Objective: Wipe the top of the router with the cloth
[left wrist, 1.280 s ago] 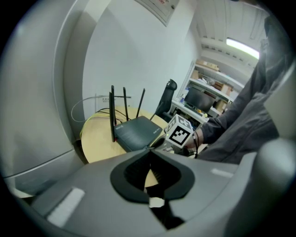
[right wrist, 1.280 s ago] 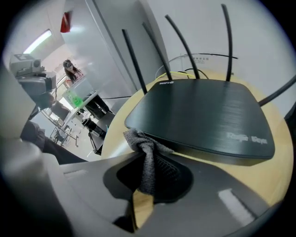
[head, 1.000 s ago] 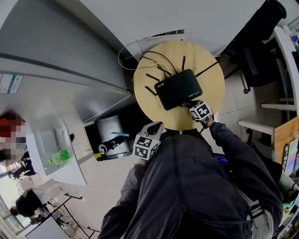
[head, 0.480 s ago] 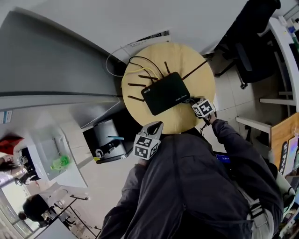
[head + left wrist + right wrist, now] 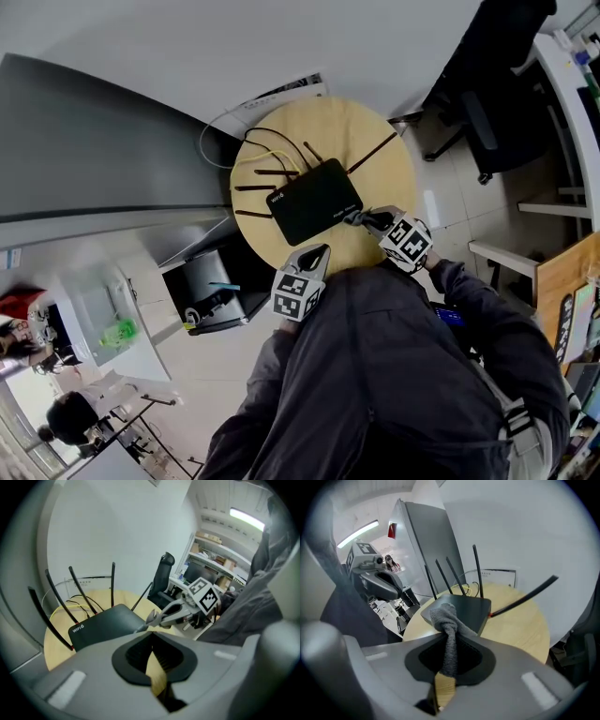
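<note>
A black router (image 5: 314, 200) with several upright antennas lies on a round wooden table (image 5: 375, 183); the same router (image 5: 103, 624) (image 5: 465, 609) fills the middle of both gripper views. My right gripper (image 5: 364, 218) is shut on a grey cloth (image 5: 447, 623), whose bunched end rests at the router's near right corner. The left gripper (image 5: 317, 255) hangs at the table's front edge, apart from the router, its jaws together with nothing between them.
Yellow and black cables (image 5: 255, 148) trail off the router's back. A black office chair (image 5: 487, 84) stands to the right of the table. A grey cabinet (image 5: 94, 141) and a black bin (image 5: 206, 291) are to the left. A white wall lies behind.
The head view has shifted, so table and router sit further left. My right gripper with the cloth has drawn back along the router's right edge. The left gripper has stayed put.
</note>
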Available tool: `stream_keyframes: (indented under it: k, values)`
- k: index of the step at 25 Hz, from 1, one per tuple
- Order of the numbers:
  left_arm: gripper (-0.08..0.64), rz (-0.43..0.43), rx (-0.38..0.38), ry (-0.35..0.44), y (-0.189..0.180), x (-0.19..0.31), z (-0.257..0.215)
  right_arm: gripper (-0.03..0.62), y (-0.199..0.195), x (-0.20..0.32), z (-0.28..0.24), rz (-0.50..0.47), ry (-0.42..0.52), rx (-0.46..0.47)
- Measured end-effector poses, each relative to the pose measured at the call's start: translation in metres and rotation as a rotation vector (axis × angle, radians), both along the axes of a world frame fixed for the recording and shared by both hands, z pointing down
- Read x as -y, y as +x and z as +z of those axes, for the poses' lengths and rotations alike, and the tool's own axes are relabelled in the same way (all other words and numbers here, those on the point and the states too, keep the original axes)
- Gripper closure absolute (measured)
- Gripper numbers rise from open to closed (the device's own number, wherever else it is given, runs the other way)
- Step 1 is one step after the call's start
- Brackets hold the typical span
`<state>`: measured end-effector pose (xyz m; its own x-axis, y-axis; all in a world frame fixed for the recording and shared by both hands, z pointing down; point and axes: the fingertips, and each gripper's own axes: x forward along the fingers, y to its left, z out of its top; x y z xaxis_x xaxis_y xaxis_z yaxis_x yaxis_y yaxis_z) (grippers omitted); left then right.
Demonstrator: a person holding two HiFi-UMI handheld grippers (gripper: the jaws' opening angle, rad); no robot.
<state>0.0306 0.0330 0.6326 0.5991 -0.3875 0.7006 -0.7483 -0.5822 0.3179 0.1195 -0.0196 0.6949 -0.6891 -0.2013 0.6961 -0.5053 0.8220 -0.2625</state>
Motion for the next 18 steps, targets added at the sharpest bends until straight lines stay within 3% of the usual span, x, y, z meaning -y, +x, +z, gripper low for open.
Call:
stream_keyframes:
  k: [6, 18]
  values:
    - [0.56, -0.041, -0.015, 0.014, 0.016, 0.004, 0.0, 0.555, 0.01, 0.008, -0.041, -0.06, 0.094, 0.026]
    - [0.56, -0.064, -0.025, 0.004, 0.025, -0.01, 0.004, 0.555, 0.01, -0.001, -0.055, -0.078, 0.119, 0.047]
